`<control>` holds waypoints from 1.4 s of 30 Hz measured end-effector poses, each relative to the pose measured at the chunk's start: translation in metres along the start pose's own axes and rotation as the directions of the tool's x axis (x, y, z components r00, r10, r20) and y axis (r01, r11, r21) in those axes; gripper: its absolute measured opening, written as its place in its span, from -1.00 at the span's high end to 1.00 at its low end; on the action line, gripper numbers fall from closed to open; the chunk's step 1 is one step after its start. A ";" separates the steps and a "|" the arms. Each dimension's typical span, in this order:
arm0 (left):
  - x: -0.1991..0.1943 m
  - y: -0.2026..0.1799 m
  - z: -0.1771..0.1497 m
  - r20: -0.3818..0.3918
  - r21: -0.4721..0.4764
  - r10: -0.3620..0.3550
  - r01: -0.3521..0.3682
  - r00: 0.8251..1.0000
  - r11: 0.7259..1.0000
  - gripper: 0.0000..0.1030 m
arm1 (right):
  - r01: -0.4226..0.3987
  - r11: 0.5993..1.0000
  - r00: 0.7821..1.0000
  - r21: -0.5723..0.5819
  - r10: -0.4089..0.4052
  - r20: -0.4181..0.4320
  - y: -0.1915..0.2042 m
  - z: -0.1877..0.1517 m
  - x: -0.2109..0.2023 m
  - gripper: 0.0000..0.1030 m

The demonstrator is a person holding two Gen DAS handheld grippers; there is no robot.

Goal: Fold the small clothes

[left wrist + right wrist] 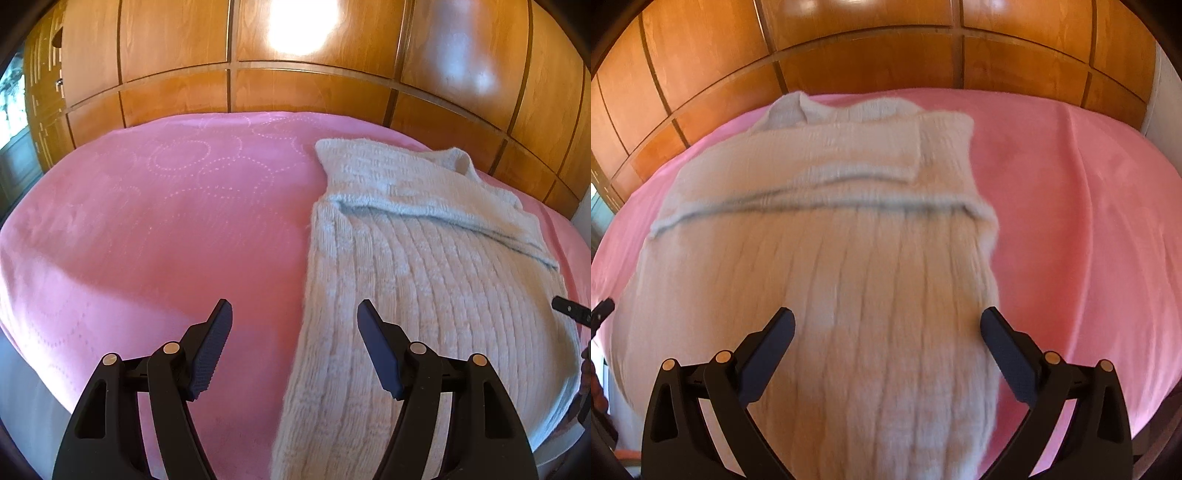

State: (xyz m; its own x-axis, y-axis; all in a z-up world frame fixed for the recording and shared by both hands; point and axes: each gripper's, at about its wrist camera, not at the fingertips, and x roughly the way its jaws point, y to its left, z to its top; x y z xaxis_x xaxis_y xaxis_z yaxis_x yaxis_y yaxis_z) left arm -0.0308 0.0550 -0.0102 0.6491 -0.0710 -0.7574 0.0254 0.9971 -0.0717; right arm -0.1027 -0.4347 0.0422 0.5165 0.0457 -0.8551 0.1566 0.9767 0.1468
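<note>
A white ribbed knit sweater (424, 266) lies flat on the pink bedspread (166, 221), its sleeves folded across the chest. My left gripper (295, 314) is open and empty, hovering over the sweater's left edge near the hem. In the right wrist view the sweater (831, 258) fills the middle, blurred. My right gripper (886, 325) is open and empty above the sweater's lower body. The right gripper's tip shows at the left view's right edge (569, 310).
A wooden panelled wardrobe (295, 85) stands behind the bed, also in the right wrist view (849, 55). Pink bedspread (1089, 221) extends to the right of the sweater. A window shows at far left (11, 96).
</note>
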 end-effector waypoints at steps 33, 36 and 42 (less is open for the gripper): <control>-0.048 0.018 -0.057 -0.262 0.037 -0.448 0.473 0.855 0.880 0.89 | -0.420 0.906 0.884 0.060 0.423 -0.202 -0.003 -0.090 -0.084 0.86; -0.057 0.022 -0.032 -0.201 -0.039 -0.563 0.568 0.801 0.822 0.89 | -0.499 0.862 0.862 0.089 0.504 -0.057 -0.009 -0.054 -0.107 0.86; -0.034 0.013 0.032 -0.111 -0.133 -0.657 0.644 0.746 0.753 0.89 | -0.490 0.844 0.871 0.219 0.484 0.081 -0.032 0.004 -0.079 0.86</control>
State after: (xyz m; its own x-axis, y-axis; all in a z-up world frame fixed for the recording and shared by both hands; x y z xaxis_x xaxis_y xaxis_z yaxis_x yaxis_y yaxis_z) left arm -0.0282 0.0712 0.0353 0.3830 -0.7112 -0.5895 0.3361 0.7017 -0.6282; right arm -0.1448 -0.4708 0.1070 0.5941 0.4958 -0.6334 0.0633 0.7562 0.6513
